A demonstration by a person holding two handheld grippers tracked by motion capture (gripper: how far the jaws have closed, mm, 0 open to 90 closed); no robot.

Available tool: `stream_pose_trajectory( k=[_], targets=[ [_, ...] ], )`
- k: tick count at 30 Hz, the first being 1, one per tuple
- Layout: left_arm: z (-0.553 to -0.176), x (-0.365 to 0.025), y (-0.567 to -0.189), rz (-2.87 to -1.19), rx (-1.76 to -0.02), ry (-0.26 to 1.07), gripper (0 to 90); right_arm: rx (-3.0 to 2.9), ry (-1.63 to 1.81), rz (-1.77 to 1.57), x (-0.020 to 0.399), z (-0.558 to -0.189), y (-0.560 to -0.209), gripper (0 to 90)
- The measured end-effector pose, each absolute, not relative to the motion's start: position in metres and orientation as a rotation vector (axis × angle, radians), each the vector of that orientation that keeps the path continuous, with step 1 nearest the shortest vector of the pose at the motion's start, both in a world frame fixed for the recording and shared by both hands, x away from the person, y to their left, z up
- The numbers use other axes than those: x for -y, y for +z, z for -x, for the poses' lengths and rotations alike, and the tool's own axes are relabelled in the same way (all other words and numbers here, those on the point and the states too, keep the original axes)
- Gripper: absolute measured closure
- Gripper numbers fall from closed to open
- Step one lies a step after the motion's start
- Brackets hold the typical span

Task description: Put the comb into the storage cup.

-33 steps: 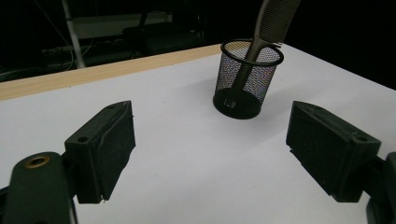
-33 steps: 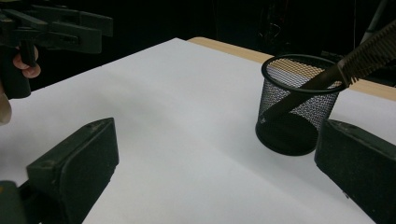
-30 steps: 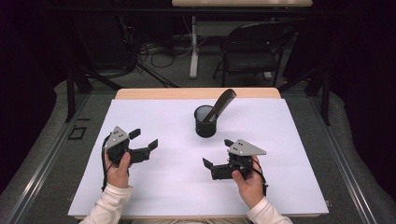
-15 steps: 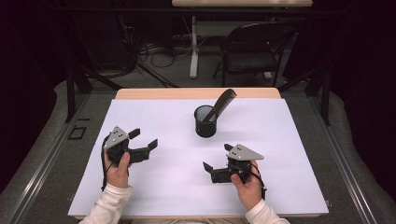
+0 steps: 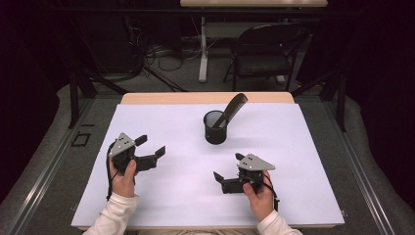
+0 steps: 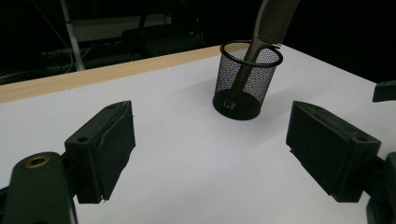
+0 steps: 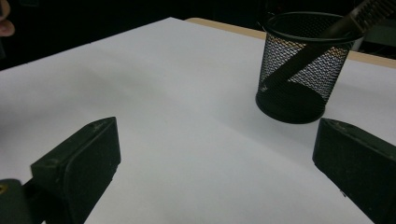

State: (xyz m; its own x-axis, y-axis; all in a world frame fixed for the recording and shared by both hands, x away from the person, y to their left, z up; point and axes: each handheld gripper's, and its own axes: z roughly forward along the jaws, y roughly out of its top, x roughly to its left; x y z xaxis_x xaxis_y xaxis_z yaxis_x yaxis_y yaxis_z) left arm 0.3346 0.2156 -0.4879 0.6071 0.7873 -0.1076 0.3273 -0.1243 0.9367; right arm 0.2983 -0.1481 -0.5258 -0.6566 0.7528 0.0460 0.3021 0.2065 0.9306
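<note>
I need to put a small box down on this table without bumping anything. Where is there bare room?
The white sheet is bare right of the mesh cup, and along its far edge left of the cup. The strip between the left gripper and right gripper is open too. It is crowded only at the cup, where the comb leans out rightward.

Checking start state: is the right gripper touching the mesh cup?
Apart. The high view shows bare white table between the right gripper and the mesh cup.

Bright, even overhead light on the white table (image 5: 303,161), with darkness all around it. A soft shadow falls from the mesh cup (image 6: 243,79) toward 3 o'clock. The high view is slightly soft, and the near jaws in both gripper views blur
</note>
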Motion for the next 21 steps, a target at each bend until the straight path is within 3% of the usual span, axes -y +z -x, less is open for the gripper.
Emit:
stream_pose_trajectory(
  k=[21],
  targets=[
    [-0.334,-0.213,-0.49,-1.726,-0.912,0.508,15.7,-2.092,1.418,-1.001,0.15,-0.302,-0.537,0.7]
  ],
)
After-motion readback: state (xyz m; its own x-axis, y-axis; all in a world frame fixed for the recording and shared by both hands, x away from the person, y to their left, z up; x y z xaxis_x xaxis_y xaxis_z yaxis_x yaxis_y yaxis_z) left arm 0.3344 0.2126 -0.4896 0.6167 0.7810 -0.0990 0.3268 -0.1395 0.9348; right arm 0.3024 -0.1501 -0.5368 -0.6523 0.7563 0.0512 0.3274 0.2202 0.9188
